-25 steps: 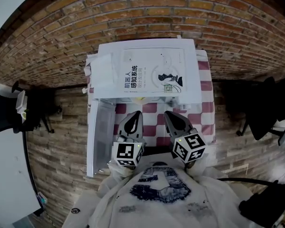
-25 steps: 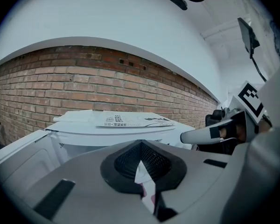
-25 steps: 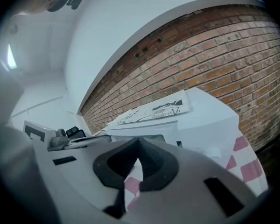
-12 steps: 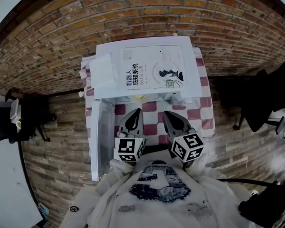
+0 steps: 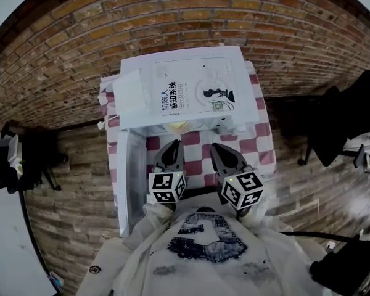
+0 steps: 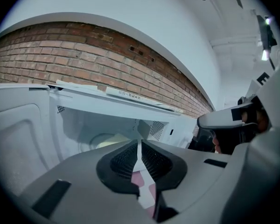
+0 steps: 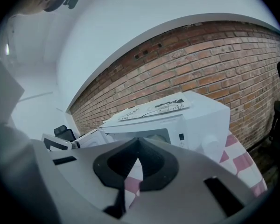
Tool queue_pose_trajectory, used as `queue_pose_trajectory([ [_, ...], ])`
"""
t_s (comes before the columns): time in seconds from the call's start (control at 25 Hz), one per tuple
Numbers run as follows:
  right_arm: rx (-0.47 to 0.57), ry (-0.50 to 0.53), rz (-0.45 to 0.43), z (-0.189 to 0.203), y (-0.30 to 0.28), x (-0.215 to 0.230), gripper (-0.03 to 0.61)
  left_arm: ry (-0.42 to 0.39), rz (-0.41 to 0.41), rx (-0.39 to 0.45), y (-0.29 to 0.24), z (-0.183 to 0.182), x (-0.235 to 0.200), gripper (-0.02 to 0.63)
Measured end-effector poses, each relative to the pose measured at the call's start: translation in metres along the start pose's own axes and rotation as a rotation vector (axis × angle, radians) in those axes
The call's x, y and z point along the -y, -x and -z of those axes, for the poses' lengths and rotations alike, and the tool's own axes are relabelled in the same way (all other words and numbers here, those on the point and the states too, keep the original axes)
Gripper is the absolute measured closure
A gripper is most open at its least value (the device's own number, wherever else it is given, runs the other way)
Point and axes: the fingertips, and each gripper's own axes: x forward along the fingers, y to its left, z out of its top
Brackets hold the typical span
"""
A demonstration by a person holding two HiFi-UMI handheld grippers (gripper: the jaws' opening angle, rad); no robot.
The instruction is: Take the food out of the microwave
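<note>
White microwave (image 5: 191, 85) stood open on the checked cloth (image 5: 259, 147), pale food (image 5: 177, 126) inside. Left gripper (image 5: 174, 145) and right gripper (image 5: 215, 148) hung before it, jaws pressed together on nothing.

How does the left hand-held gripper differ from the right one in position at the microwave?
The left hand-held gripper points at the open microwave, toward the pale food; the right hand-held gripper points nearer the control panel. The left one is beside the open door; the right one is farther from it. Both are shut and hold nothing.
</note>
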Motion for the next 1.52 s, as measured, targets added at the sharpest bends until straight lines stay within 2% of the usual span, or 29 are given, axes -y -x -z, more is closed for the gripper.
queue_pose_trajectory([
  [0.24, 0.010, 0.004, 0.006, -0.001, 0.001, -0.002, 0.565, 0.044, 0.012, -0.028, -0.007, 0.012, -0.003, 0.520],
  [0.56, 0.008, 0.007, 0.011, -0.001, 0.001, -0.004, 0.565, 0.204, 0.056, -0.062, -0.022, 0.032, -0.004, 0.367],
  [0.68, 0.003, 0.009, 0.015, 0.000, 0.003, -0.004, 0.565, 0.269, 0.061, -0.072, -0.028, 0.040, -0.007, 0.328],
  [0.88, -0.002, 0.014, 0.026, 0.000, 0.006, -0.001, 0.565, 0.370, 0.053, -0.079, -0.040, 0.054, -0.017, 0.324],
  [1.16, -0.006, 0.021, 0.040, -0.002, 0.010, 0.003, 0.565, 0.573, 0.034, -0.104, -0.059, 0.079, -0.035, 0.324],
  [1.32, -0.009, 0.023, 0.051, -0.003, 0.012, 0.006, 0.565, 0.646, 0.048, -0.126, -0.070, 0.094, -0.038, 0.324],
  [1.52, -0.017, 0.027, 0.052, -0.003, 0.009, 0.006, 0.565, 0.666, 0.060, -0.136, -0.079, 0.098, -0.040, 0.325],
])
